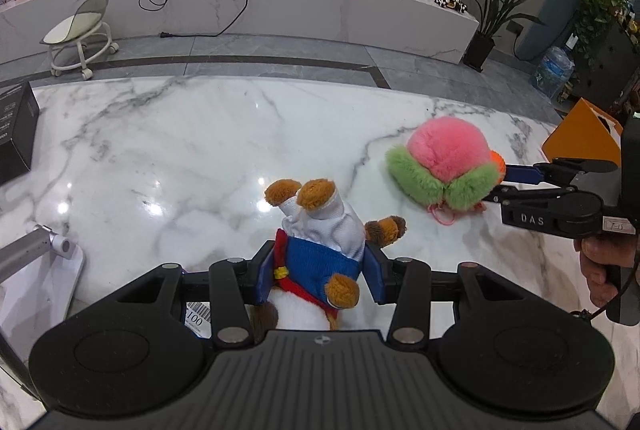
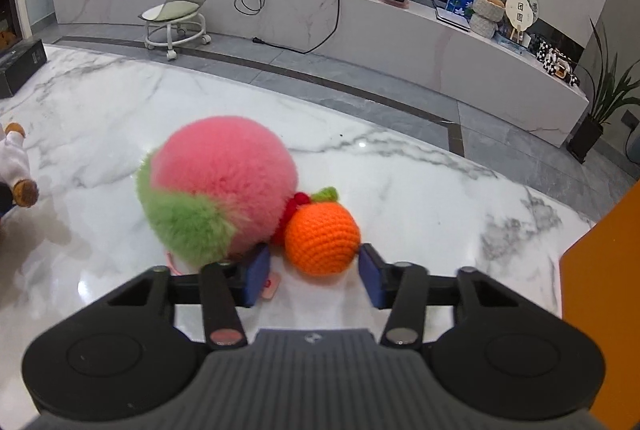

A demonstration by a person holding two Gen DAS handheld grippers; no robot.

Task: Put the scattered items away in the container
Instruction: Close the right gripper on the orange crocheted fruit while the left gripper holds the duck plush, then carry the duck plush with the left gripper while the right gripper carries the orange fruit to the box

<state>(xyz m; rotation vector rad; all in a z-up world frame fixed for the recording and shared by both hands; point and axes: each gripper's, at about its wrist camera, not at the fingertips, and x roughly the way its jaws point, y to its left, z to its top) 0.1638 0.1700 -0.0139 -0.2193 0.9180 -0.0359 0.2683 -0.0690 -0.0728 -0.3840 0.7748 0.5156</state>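
Your left gripper [image 1: 320, 272] held the teddy bear [image 1: 320, 250] in its jaws while your right gripper [image 2: 316, 276], jaws narrow, bracketed the orange crochet fruit [image 2: 322, 240] beside the pink plush [image 2: 224, 185].

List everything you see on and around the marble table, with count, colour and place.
teddy: one, brown in blue and white, between the left gripper's pads
peach plush: one, pink and green, on the table
crochet orange: one, orange, beside the peach plush
orange box: one, table's right edge
black box: one, table's left edge
stool: one, white, on the floor
left gripper: black, shut on the teddy
right gripper: black, open around the crochet orange
hand: one, holding the right gripper
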